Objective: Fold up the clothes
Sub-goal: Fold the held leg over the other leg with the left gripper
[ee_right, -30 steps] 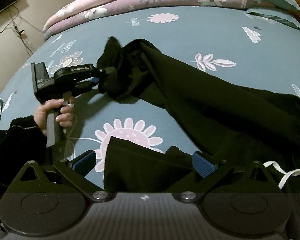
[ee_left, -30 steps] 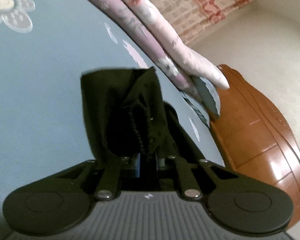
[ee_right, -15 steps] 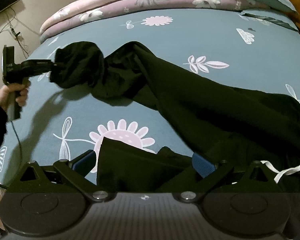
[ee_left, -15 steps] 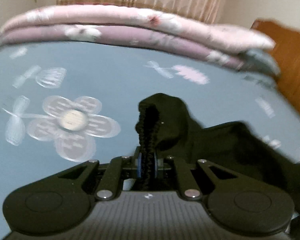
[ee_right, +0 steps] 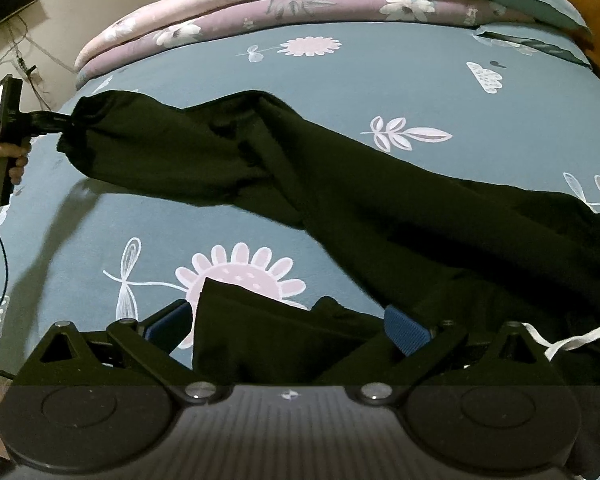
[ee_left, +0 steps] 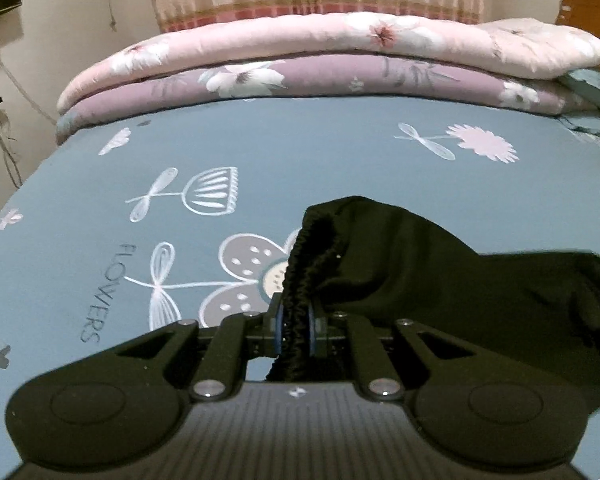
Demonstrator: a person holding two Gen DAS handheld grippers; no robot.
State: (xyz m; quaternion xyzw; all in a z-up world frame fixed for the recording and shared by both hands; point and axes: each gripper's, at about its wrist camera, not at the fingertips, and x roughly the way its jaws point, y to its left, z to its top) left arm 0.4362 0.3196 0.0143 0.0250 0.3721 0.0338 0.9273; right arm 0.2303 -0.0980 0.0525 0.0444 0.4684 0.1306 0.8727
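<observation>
Black fabric, a pair of trousers (ee_right: pixel 340 184), lies stretched across the blue flowered bed (ee_right: pixel 380 80), not yet folded into any tidy stack. The left tongs (ee_left: pixel 296 332) pinch the ribbed elastic cuff (ee_left: pixel 300 264) of one leg, held out toward nine o'clock in the right wrist view, just above the sheet. The right tongs (ee_right: pixel 288 324) stand spread wide with the other leg end (ee_right: pixel 260 332) lying between the fingers, ungripped. The waistband with its white drawstring (ee_right: pixel 580 340) sits at four o'clock. By my judgement the legs are being straightened; aligning and folding remain.
</observation>
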